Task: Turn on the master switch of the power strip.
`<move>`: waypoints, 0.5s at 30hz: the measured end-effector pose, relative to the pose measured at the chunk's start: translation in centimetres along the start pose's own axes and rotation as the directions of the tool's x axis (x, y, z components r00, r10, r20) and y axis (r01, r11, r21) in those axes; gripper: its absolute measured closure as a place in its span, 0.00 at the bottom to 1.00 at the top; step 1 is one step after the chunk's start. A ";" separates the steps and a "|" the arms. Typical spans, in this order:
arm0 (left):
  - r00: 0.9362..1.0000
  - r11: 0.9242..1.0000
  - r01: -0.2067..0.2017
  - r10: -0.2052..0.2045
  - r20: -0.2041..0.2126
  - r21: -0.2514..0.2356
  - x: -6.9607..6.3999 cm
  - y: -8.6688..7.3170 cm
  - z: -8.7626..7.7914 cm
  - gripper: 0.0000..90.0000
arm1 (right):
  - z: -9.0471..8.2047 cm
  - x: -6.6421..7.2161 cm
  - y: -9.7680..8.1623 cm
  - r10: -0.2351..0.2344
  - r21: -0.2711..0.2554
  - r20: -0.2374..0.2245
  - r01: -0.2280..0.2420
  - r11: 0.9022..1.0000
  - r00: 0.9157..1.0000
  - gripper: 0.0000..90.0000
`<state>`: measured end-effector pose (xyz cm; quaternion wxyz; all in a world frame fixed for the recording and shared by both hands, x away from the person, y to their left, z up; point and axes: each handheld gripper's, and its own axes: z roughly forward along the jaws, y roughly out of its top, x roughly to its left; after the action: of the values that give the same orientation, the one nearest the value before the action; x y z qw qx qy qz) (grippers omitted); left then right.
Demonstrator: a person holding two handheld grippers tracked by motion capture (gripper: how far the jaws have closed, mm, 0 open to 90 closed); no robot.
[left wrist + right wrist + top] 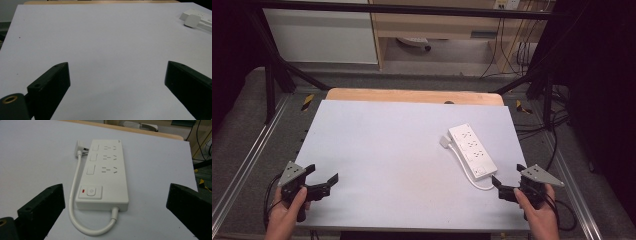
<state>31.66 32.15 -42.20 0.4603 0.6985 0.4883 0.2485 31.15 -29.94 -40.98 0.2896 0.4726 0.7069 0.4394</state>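
A white power strip (472,150) lies flat on the right part of the pale table top (387,160). Its short white cable (469,175) loops from the near end up its left side to a white plug (445,141) lying beside the far end. The right gripper view has the strip (105,175) straight ahead, with a round switch and red light (90,191) at its near end, the cable (75,202) and the plug (80,149). My right gripper (508,176) is open just short of the strip's near end. My left gripper (323,173) is open at the near left, holding nothing. The plug (192,20) shows far right in the left gripper view.
A wooden strip (412,96) edges the table's far side. Metal frame rails (242,155) run along both sides, with dark cables (557,125) on the floor at the right. A white cabinet (322,35) and a wooden shelf unit (437,30) stand beyond.
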 end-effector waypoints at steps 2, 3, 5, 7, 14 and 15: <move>1.000 1.000 -0.001 0.001 0.000 0.000 0.0 0.0 0.0 0.07 | 0.0 -0.2 -0.2 0.005 0.016 0.001 -0.005 1.000 1.000 0.03; 1.000 1.000 -0.001 0.001 0.001 0.000 0.0 0.0 0.0 0.07 | 0.1 -0.3 -0.3 0.007 0.021 0.002 -0.007 1.000 1.000 0.03; 1.000 1.000 -0.002 0.002 0.002 0.000 0.0 0.0 0.0 0.07 | 0.2 -0.5 -0.5 0.010 0.038 0.002 -0.010 0.999 1.000 0.03; 1.000 1.000 -0.001 0.001 0.002 0.000 0.0 0.0 0.0 0.07 | 0.4 -0.5 -0.7 0.007 0.057 0.002 -0.008 0.998 1.000 0.03; 1.000 1.000 -0.005 0.005 0.004 0.000 0.0 0.0 0.0 0.07 | 1.1 -0.6 -1.6 -0.019 0.147 -0.017 0.021 0.989 1.000 0.03; 1.000 1.000 -0.005 0.005 0.005 0.000 0.0 0.0 0.0 0.07 | 1.2 -0.6 -1.7 -0.021 0.159 -0.021 0.024 0.987 1.000 0.03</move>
<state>31.66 32.11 -42.20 0.4608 0.7003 0.4857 0.2479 31.66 -30.38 -43.09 0.2489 0.4819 0.7478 0.3829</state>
